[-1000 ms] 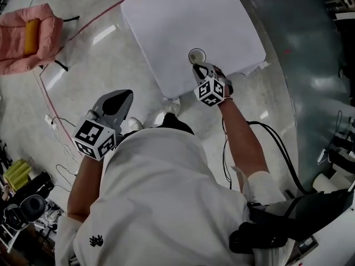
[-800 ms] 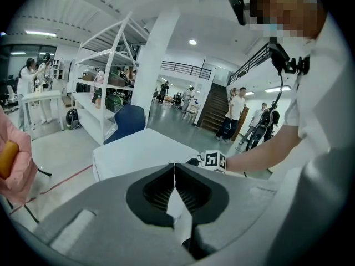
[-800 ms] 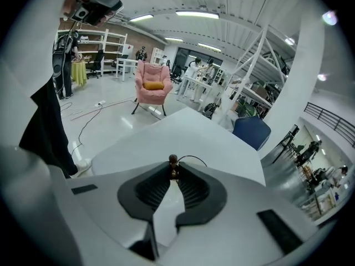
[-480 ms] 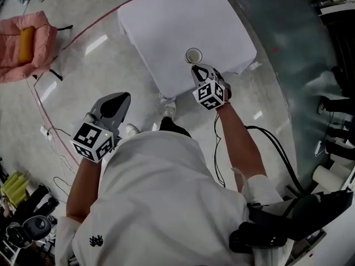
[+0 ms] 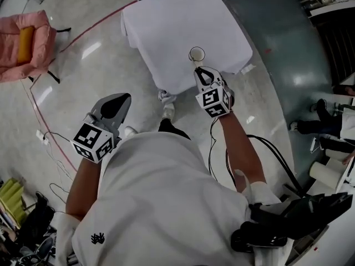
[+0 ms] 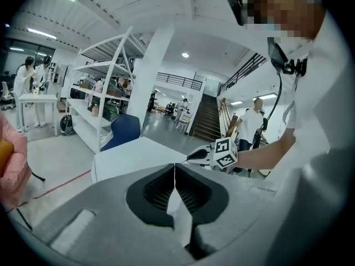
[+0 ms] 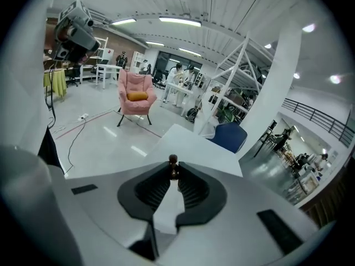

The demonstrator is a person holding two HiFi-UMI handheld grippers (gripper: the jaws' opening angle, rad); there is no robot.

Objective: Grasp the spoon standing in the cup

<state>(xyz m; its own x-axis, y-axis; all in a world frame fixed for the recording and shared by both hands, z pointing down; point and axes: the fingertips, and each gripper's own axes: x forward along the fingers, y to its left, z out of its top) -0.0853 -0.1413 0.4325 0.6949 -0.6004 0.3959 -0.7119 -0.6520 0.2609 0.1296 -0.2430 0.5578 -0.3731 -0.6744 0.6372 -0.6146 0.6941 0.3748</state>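
A small round cup (image 5: 196,54) stands near the front edge of the white table (image 5: 166,26). My right gripper (image 5: 197,69) reaches to it from the near side. In the right gripper view the spoon's (image 7: 173,160) thin dark handle with its round brown knob sticks up between the jaw tips, and the right gripper (image 7: 173,173) is shut on it. The cup itself is hidden behind the jaws there. My left gripper (image 5: 123,98) hangs over the floor left of the table; its jaws (image 6: 175,169) are shut with nothing between them.
A pink armchair (image 5: 28,43) with a yellow cushion stands far left on the glossy floor. A red line and cables run across the floor. A blue chair (image 7: 228,136) sits behind the table. People stand at the right edge (image 5: 333,121), and shelving (image 6: 105,93) lies beyond.
The head view has shifted slightly. My right gripper stays at the cup with the spoon handle between its jaws, and the left gripper has kept its place.
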